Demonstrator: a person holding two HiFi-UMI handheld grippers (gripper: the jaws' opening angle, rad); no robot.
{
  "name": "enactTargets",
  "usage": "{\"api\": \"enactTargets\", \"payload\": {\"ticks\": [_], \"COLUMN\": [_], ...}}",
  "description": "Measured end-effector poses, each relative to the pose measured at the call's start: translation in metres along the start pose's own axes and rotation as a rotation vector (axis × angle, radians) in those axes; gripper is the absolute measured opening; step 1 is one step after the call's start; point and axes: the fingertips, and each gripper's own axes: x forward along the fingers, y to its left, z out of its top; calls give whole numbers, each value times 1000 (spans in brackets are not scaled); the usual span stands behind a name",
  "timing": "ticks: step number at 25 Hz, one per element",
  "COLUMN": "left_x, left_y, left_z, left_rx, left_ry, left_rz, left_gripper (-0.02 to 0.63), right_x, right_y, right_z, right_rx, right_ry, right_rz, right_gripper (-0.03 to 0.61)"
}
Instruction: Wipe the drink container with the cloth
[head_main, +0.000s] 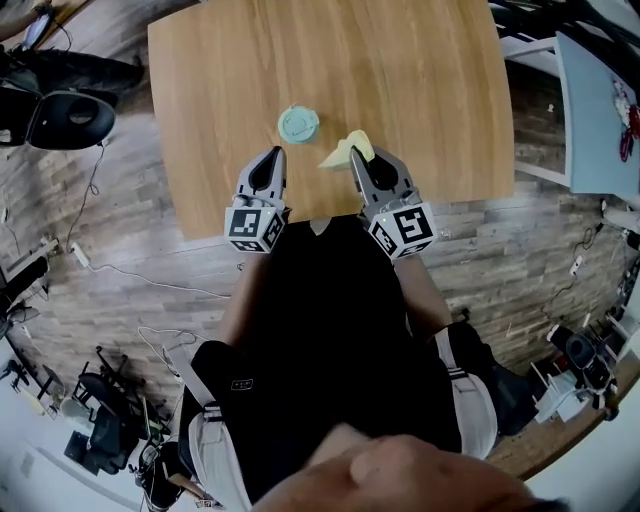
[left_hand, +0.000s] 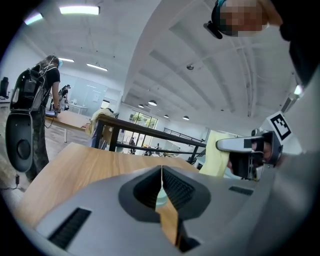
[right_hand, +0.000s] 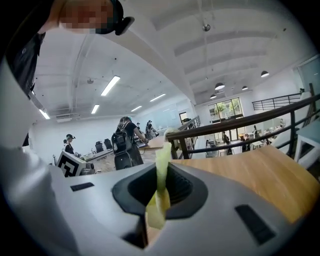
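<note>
Two claws: left claw (head_main: 272, 153) closed, empty; right claw (head_main: 357, 158) pinching cloth (head_main: 346, 151). Container (head_main: 298, 124) just beyond on tabletop (head_main: 400, 60); best steadied first, then wiped lightly.

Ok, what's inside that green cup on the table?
From above, the green cup shows only its round top, which looks like a lid. It stands on the wooden table. Whatever is inside is covered. The right claw holds the yellow cloth beside it.
</note>
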Motion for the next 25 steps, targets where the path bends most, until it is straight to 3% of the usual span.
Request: {"api": "enactTargets", "payload": {"ticks": [15,21,25], "left_x": [30,39,43], "left_y": [18,18,19], "left_z": [-30,-38,-43], "left_rx": [-69,-98,-167], "left_ry": [90,100,85], "left_rz": [146,172,180], "left_gripper": [25,25,24], "right_x": [64,94,110], "right_y": [-30,-46,-51], "right_z": [-16,-43,-75], "right_rx": [36,23,38], "right_ry": [136,257,375], "right_rz": [270,341,423], "right_gripper": [43,43,43]}}
